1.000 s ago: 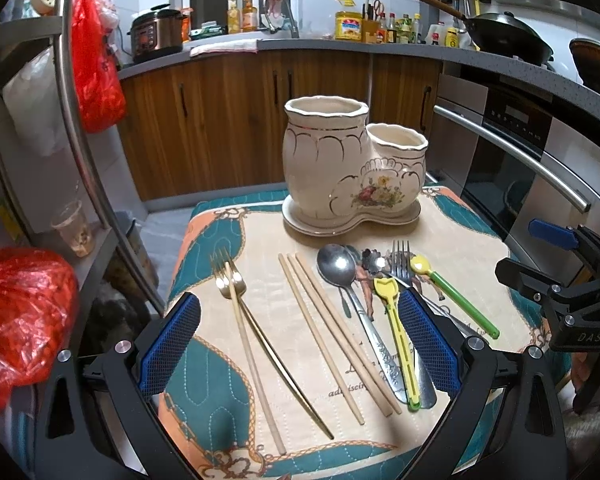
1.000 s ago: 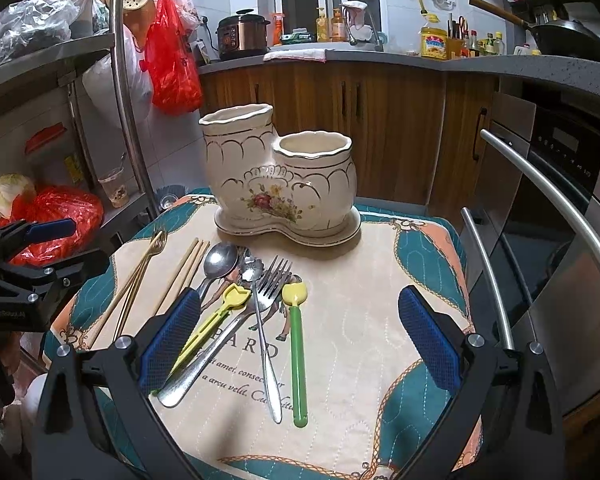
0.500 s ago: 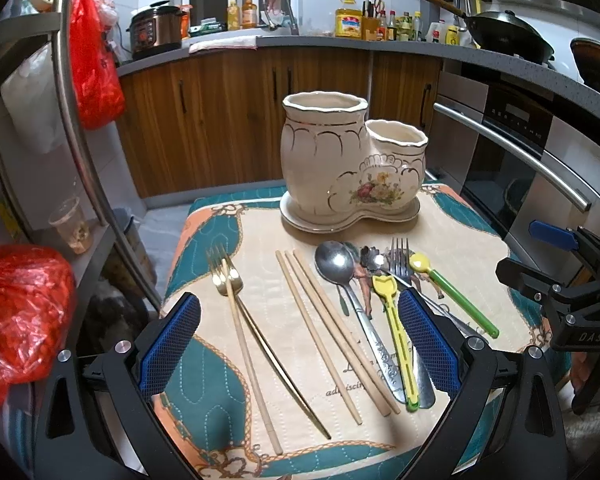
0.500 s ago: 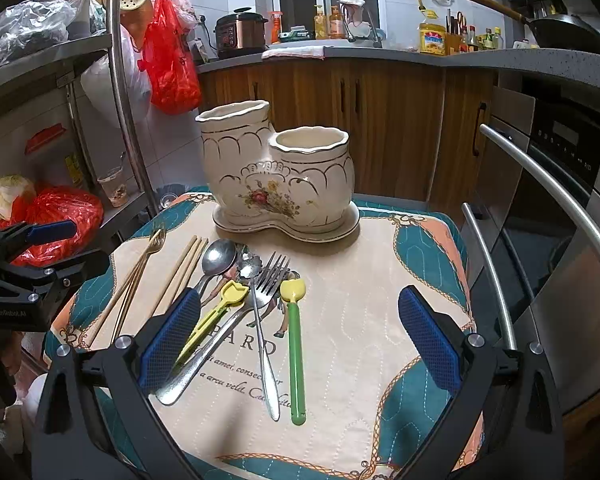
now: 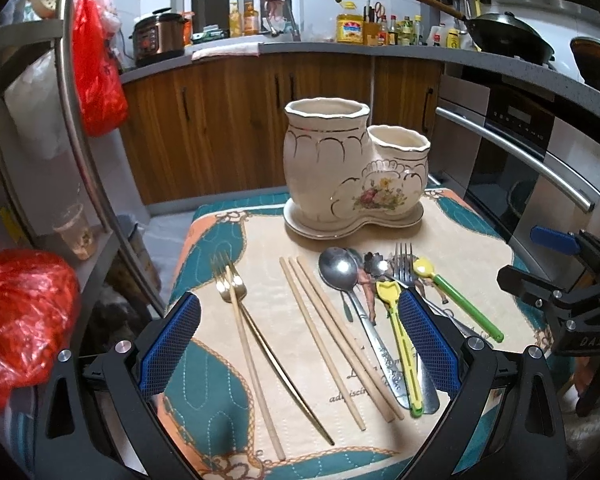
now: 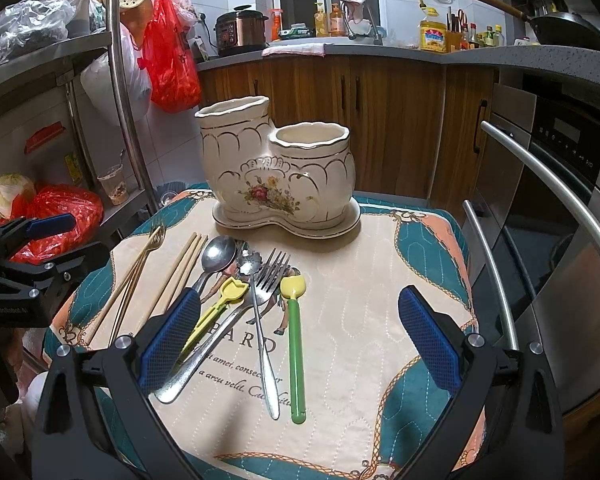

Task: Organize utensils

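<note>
On the bench (image 5: 452,240), covered by a quilted mat, a cream two-compartment ceramic holder (image 5: 352,172) stands upright at the far side, both compartments showing nothing inside. Utensils lie flat in a row nearer the cameras: a gold fork (image 5: 236,292) crossed by a gold-coloured stick at the left, wooden chopsticks (image 5: 332,340) beside them, then a steel spoon (image 5: 340,272), a yellow plastic utensil (image 5: 400,344), a steel fork (image 6: 274,272) and a green-handled spoon (image 6: 296,344), the last four overlapping in a cluster. Left hand-held gripper (image 5: 296,352): spread wide, holding nothing, poised above the chopsticks and gold fork, its right finger (image 5: 428,344) over the cluster. Right hand-held gripper (image 6: 300,344): likewise spread wide and holding nothing, the green-handled spoon lying between its fingers, its left finger (image 6: 168,344) overlapping the yellow utensil and the steel spoon's handle. Contact with any utensil cannot be told.
</note>
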